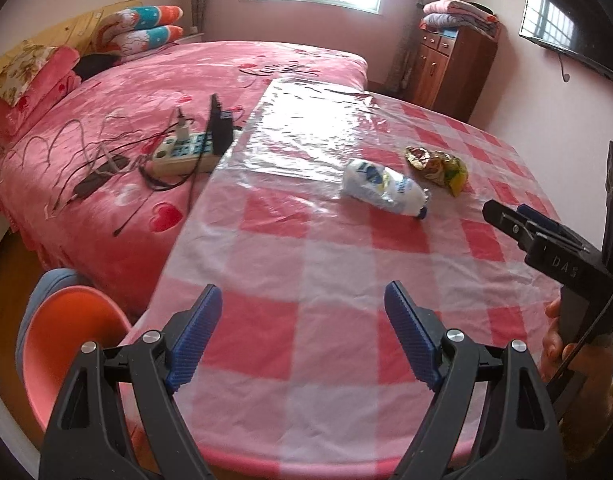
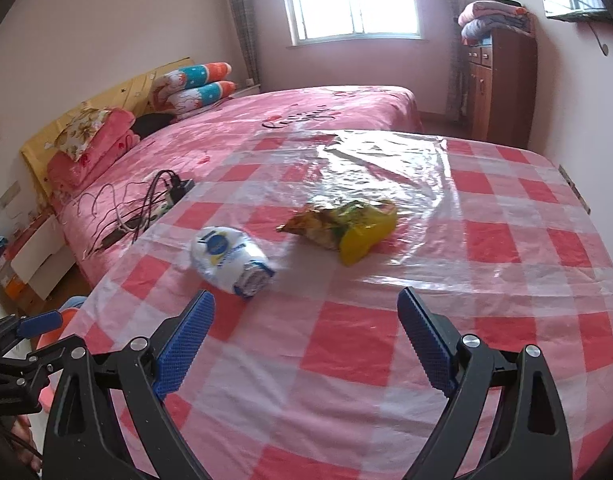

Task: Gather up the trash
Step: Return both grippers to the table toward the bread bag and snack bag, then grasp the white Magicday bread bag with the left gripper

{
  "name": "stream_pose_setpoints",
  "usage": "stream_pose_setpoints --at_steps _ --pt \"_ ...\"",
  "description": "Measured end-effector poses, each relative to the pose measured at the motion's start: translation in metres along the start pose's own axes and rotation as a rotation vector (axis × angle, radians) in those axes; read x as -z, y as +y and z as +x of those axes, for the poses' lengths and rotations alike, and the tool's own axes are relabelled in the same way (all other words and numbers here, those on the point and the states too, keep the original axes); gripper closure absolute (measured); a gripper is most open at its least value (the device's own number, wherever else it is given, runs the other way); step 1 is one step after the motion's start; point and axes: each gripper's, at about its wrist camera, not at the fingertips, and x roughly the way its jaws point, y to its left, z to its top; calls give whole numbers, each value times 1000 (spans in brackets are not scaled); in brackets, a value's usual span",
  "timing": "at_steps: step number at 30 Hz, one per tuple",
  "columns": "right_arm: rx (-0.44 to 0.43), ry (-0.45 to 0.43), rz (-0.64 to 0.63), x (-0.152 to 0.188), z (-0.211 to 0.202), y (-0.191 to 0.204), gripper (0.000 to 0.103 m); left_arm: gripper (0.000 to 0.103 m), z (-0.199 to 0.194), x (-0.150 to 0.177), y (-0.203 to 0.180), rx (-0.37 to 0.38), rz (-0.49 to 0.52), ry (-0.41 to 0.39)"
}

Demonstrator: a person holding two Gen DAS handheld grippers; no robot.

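Trash lying on a checked table, two empty grippers hovering

Bedroom scene, with a bed (image 1: 226, 76) in pink heart-print covers filling the left and far side. A table (image 1: 306, 320) under a red-and-white checked plastic cloth is standing right against it, taking up most of the foreground. A dark wooden cabinet (image 1: 450, 68) is standing by the far wall, with folded blankets piled on top. An orange plastic stool (image 1: 66, 340) is sitting beside the table's near left corner. A power strip (image 1: 186, 152) with tangled cables is lying on the bed, just beside the table edge.

Near the table's middle, a crumpled white and blue wrapper (image 2: 230, 260) is lying on its side. Just to its right, a little apart, a crumpled yellow snack bag (image 2: 346, 228) is lying flat.

The left gripper (image 1: 302, 328) is hovering over the near table edge with its blue pads standing wide apart, holding nothing. The right gripper (image 2: 306, 340) is hovering likewise, spread wide and empty, well short of both pieces of trash.
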Motion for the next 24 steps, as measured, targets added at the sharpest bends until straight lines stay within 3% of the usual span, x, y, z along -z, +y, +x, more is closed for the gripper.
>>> stream_pose_setpoints --at_steps 18,24 --pt "52 44 130 -6 10 -60 11 19 54 -52 -38 173 -148 54" --pt "55 40 187 -10 8 -87 11 19 79 -65 -51 162 -178 73"
